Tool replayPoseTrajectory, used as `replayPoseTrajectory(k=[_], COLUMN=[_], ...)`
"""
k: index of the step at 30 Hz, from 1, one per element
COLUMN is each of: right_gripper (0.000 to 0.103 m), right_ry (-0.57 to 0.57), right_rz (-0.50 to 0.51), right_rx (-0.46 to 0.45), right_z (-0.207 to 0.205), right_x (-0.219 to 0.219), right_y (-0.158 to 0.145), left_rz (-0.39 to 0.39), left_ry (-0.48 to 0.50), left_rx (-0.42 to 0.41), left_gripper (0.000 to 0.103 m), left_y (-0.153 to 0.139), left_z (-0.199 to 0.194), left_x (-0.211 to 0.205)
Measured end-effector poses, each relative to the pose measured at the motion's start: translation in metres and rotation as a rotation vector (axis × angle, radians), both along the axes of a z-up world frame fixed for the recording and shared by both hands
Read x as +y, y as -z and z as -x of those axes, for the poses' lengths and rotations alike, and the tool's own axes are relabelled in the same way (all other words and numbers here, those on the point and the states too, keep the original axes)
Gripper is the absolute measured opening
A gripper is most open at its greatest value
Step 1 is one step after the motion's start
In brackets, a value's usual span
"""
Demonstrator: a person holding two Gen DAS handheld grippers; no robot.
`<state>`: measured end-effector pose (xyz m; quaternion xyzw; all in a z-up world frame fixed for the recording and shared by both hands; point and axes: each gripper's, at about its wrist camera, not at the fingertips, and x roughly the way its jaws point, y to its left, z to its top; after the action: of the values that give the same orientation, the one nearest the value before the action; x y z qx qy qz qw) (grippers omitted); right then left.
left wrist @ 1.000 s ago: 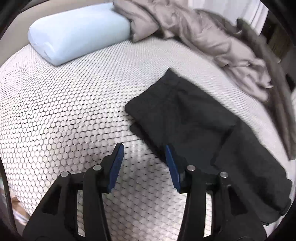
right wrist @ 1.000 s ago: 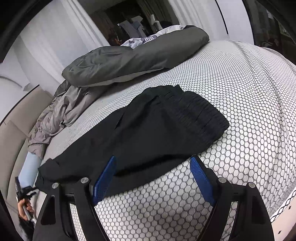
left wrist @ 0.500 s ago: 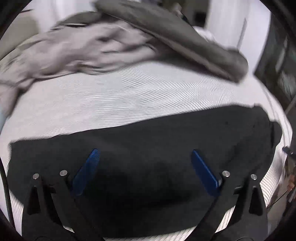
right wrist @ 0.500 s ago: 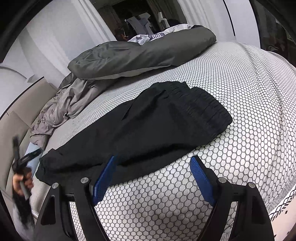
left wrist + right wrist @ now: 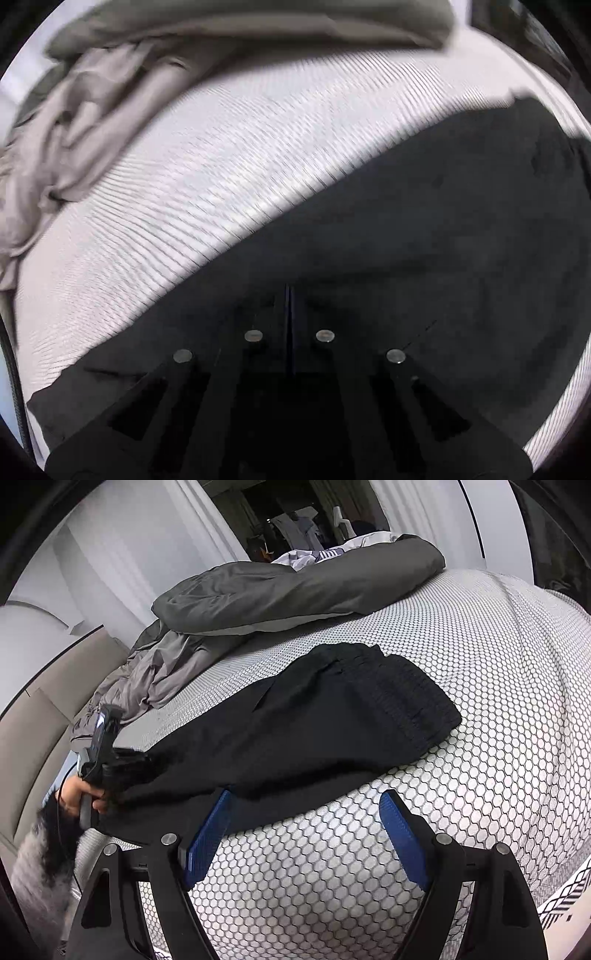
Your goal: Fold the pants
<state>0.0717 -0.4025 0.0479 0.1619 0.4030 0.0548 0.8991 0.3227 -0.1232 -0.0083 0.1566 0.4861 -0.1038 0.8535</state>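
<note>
Right wrist view: unlabelled black pants [image 5: 295, 738]

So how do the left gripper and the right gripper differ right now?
The left gripper is shut, its jaws just closed, low over the leg end of the black pants; the right gripper stands wide open with nothing between its blue pads. The left sits over fabric, the right mostly over bare mattress. Both point down at the pants.
</note>
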Motion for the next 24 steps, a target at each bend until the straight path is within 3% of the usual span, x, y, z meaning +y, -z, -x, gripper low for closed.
replayPoseTrajectory(k=[2,4,7,9,11,15,18,19,20,24], right_gripper=[0.083,0.083,0.083,0.083,0.083,0.083,0.062,0.036,0.016,0.018], right_ry=[0.017,0.041,0.065,0.071,0.088,0.128,0.180,0.206,0.214,0.289], right_rz=[-0.013,-0.038,-0.087,-0.131,-0.184,-0.279,-0.318,-0.312,-0.293,-0.182], right_rx=[0.011,0.024,0.047,0.058,0.049,0.015,0.007,0.022,0.031,-0.008], right_z=[-0.002,-0.004,-0.009,-0.011,-0.015,-0.030,-0.052,-0.060,-0.068,-0.075], right_x=[-0.006,-0.013,-0.020,-0.025,-0.031,-0.044,-0.049,-0.050,-0.050,-0.058], right_y=[0.006,0.013,0.023,0.029,0.034,0.041,0.046,0.048,0.049,0.036], left_rz=[0.037,0.071,0.105,0.161,0.256,0.367,0.437,0.456,0.483,0.503], left_ry=[-0.131,-0.220,-0.244,-0.276,-0.312,-0.396,-0.516,-0.546,-0.590,-0.731], left_rx=[-0.060,-0.038,0.018,0.020,-0.017,-0.024,-0.029,-0.030,-0.041,-0.045], left_gripper=[0.000,0.001,0.019,0.063,0.074,0.075,0.076,0.076,0.076,0.076], left_y=[-0.010,-0.011,-0.011,-0.016,-0.026,-0.037,-0.035,-0.033,-0.029,-0.008], left_z=[-0.013,-0.022,-0.019,-0.001,0.027,0.094,0.156,0.169,0.184,0.229], left_x=[0.011,0.019,0.026,0.042,0.076,0.142,0.195,0.211,0.230,0.290])
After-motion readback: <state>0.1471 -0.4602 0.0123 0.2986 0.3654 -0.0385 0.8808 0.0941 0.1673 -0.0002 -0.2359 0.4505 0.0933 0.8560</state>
